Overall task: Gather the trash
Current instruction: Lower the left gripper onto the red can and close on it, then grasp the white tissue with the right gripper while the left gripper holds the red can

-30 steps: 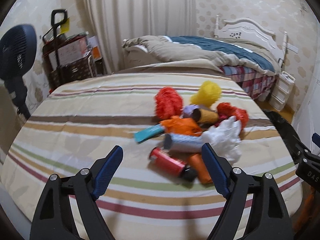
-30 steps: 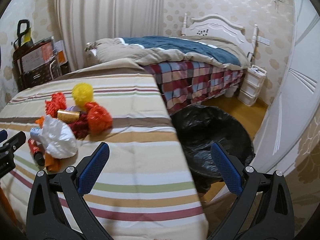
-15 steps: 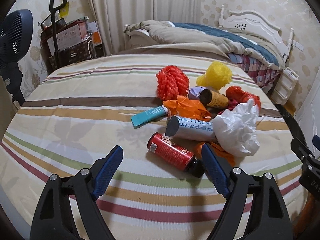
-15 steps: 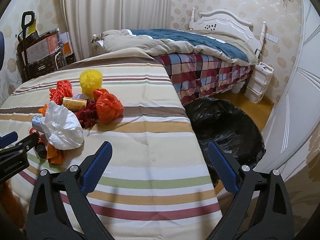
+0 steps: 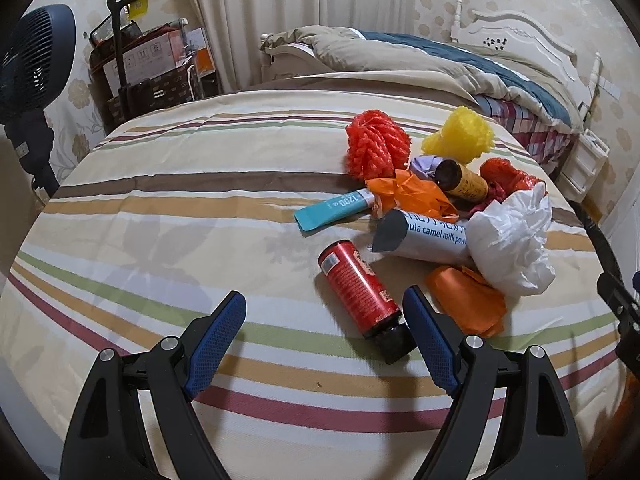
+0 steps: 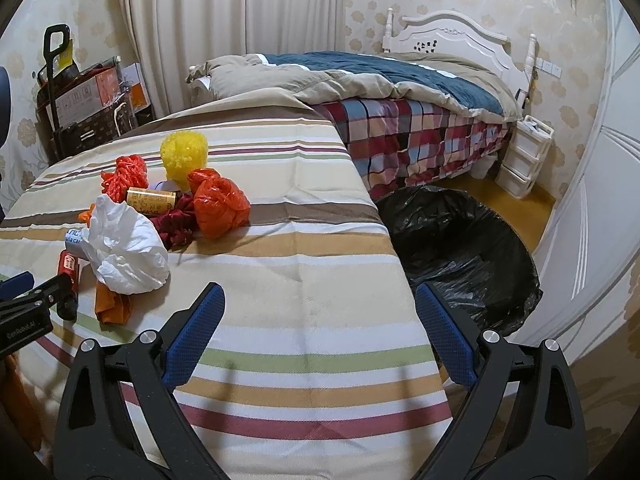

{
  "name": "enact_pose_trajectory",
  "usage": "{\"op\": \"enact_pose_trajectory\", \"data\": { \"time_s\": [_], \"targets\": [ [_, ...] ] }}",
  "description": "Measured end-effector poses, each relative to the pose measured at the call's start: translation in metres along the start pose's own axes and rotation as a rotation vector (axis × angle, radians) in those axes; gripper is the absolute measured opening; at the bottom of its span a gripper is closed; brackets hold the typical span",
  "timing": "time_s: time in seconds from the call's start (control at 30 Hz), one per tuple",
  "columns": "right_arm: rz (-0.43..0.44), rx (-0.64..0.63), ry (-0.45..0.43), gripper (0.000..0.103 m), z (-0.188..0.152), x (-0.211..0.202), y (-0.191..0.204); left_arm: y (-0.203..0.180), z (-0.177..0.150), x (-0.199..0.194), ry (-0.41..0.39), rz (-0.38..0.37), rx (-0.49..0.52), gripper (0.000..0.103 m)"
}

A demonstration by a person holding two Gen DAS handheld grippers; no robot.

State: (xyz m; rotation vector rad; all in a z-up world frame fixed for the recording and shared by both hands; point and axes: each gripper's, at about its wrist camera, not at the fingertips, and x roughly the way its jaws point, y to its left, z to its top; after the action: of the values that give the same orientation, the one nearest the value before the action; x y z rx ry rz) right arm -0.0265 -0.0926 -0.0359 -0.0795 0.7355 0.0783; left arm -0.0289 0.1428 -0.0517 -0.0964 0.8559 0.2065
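The red cylindrical can with a black cap (image 5: 362, 294) lies at the pile's seven o'clock edge on the striped surface (image 5: 168, 216), looking light, rigid and prone to roll, best pinched across its middle by the empty, spread left gripper (image 5: 325, 322), while the right gripper (image 6: 318, 322) hangs released.

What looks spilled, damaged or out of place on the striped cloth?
Nothing looks spilled. The oddity is the litter heap itself: a red cylindrical can and grey milk-powder tube lie on their sides beside a crumpled white plastic bag. The black-lined bin stands beside the cloth.
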Motion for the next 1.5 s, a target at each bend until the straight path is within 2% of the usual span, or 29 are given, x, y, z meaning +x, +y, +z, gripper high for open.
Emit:
{"op": "enact_pose_trajectory", "data": {
  "time_s": [0.2,0.33,0.53,0.63,0.67,0.83,0.93,0.97,1.1,1.5],
  "targets": [
    [0.012,-0.005,0.004,0.094,-0.001,0.001,0.002,-0.004,0.002,0.008,0.036,-0.013,0.017,0.081],
    [0.018,-0.011,-0.001,0.094,-0.001,0.0,0.004,0.004,0.002,0.014,0.092,-0.039,-0.023,0.079],
    [0.03,-0.019,0.006,0.094,-0.002,0.003,0.009,0.003,-0.001,0.011,0.074,-0.031,0.016,0.053],
    [0.032,-0.028,0.007,0.094,-0.003,0.003,0.012,0.002,-0.001,0.009,0.057,-0.054,0.024,0.031],
    [0.033,-0.03,0.006,0.094,-0.003,0.003,0.013,0.002,-0.001,0.009,0.053,-0.06,0.026,0.028],
    [0.04,-0.041,0.001,0.093,-0.003,0.001,0.019,0.006,-0.002,0.007,0.037,-0.097,0.013,0.028],
    [0.051,-0.05,0.0,0.087,-0.001,0.0,0.024,0.009,0.0,0.001,0.009,-0.103,0.0,0.028],
    [0.063,-0.053,-0.001,0.084,0.0,-0.001,0.026,0.01,0.0,-0.001,-0.004,-0.097,0.001,0.028],
    [0.101,-0.071,-0.008,0.083,0.003,-0.005,0.04,0.018,0.001,-0.014,-0.059,-0.058,0.009,0.028],
    [0.198,-0.189,-0.043,0.083,0.012,-0.013,0.097,0.048,0.003,-0.024,-0.116,-0.005,-0.024,0.028]
  ]
}}
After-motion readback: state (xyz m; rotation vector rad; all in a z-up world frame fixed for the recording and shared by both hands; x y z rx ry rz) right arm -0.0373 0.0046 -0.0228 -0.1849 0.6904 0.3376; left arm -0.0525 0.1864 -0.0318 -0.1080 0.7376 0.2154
